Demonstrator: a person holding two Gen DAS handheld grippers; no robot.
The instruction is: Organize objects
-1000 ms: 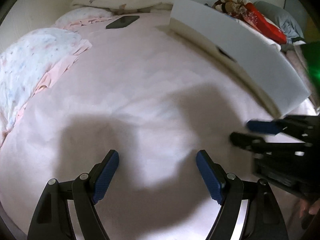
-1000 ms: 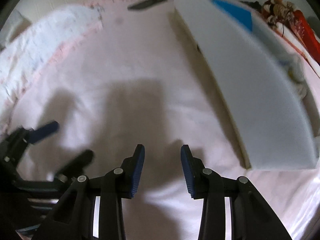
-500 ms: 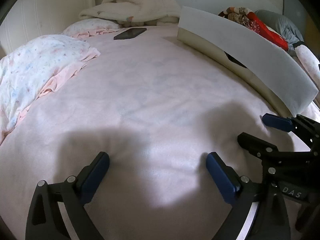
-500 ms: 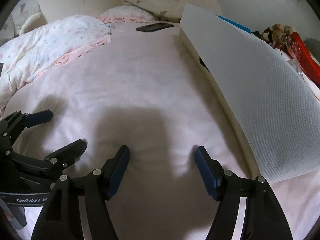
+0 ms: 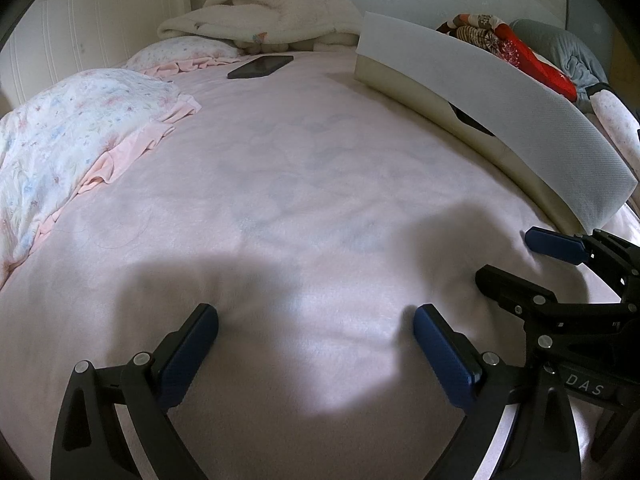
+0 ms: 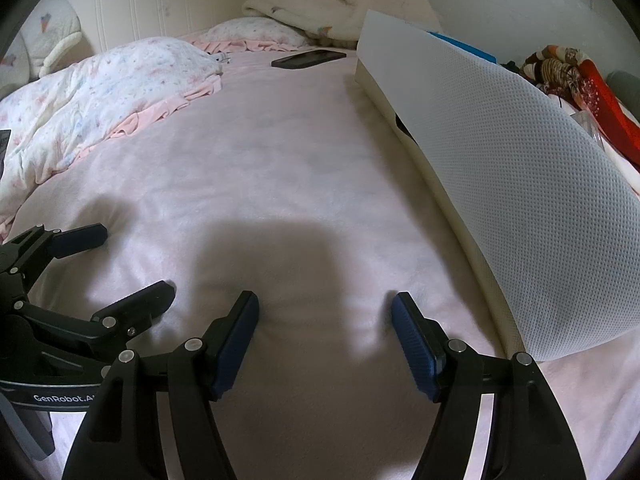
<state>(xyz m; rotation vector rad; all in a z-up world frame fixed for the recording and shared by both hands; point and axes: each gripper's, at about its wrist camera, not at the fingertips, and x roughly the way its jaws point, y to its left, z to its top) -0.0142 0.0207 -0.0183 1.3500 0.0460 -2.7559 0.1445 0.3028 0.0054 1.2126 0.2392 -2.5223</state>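
Observation:
My left gripper [image 5: 316, 312] hovers open just over the pink bed sheet [image 5: 304, 168], with nothing between its blue pads. My right gripper [image 6: 325, 300] is open too and empty, close beside the left one over the same sheet. Each shows in the other's view: the right gripper [image 5: 512, 256] at the right edge, the left gripper [image 6: 134, 260] at the lower left. A black phone [image 5: 260, 67] [image 6: 308, 58] lies flat on the sheet far ahead, near the pillows. A long white mesh bumper [image 5: 500, 92] [image 6: 500, 160] stands along the right side.
A floral quilt [image 5: 60, 120] [image 6: 100, 92] is bunched at the left. A cream blanket [image 5: 272, 12] is piled by the headboard. Behind the bumper lie a red patterned cloth [image 5: 520, 52] and a grey cloth [image 5: 560, 44]. A blue item [image 6: 464, 46] peeks over the bumper.
Both grippers' jaws have spread wider. Both views have tilted up a little, so the headboard, the blanket and the phone show more fully.

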